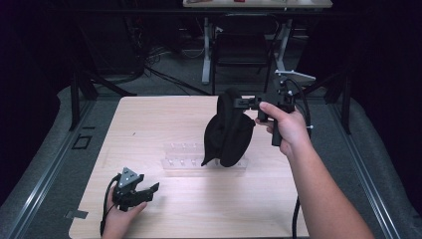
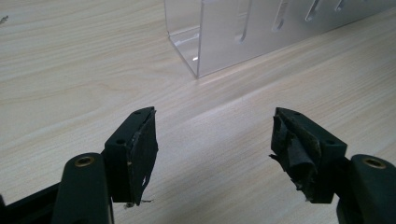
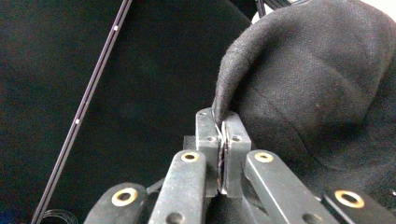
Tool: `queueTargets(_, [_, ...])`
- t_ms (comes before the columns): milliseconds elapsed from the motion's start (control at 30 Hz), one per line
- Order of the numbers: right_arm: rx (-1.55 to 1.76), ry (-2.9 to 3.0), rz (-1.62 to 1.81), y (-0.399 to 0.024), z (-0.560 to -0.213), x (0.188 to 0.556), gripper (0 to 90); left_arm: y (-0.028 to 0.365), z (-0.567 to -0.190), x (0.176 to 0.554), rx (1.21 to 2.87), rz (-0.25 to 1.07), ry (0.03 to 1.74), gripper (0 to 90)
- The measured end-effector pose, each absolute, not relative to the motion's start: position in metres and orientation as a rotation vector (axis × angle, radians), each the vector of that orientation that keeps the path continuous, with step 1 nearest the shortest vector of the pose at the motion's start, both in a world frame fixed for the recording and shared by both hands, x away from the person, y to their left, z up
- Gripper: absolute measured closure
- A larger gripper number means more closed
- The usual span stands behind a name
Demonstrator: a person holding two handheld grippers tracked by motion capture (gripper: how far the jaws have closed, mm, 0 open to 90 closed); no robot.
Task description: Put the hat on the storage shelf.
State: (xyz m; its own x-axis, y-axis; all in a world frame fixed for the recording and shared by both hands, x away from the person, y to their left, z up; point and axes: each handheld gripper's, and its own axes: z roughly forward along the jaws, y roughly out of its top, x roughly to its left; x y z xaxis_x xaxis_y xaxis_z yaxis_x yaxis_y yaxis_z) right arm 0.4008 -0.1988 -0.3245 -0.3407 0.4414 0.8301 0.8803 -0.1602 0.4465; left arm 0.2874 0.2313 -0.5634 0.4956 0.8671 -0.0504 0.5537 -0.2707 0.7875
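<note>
You had a clear plastic rack point(image 1: 184, 158) lying flat near the middle of the pale wooden surface point(image 1: 149, 124), its slotted wall showing. Beyond the far edge stood a dark chair point(image 1: 241, 52) beside a white-legged desk point(image 1: 206, 55), with cables point(image 1: 164, 74) trailing across the floor.

A rack point(image 1: 189, 158) lies mid-bench point(image 1: 149, 119). The cloth bag point(image 1: 228, 132) hangs above the rack's right end, pinched by the right gripper point(image 1: 246, 103) behind it. The left gripper point(image 1: 144, 191) rests on the bench, before and left of the rack.

Dim, dark surroundings; overhead glare on pale tabletop point(image 1: 174, 124).
</note>
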Motion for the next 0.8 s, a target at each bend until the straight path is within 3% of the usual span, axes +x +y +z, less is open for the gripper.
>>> queueTargets(800, [-1.454, -1.704, -1.517, -0.173, -0.336, 0.408, 88.1, 0.229, -0.56, 0.287, 1.951, 0.514, 1.153, 34.5])
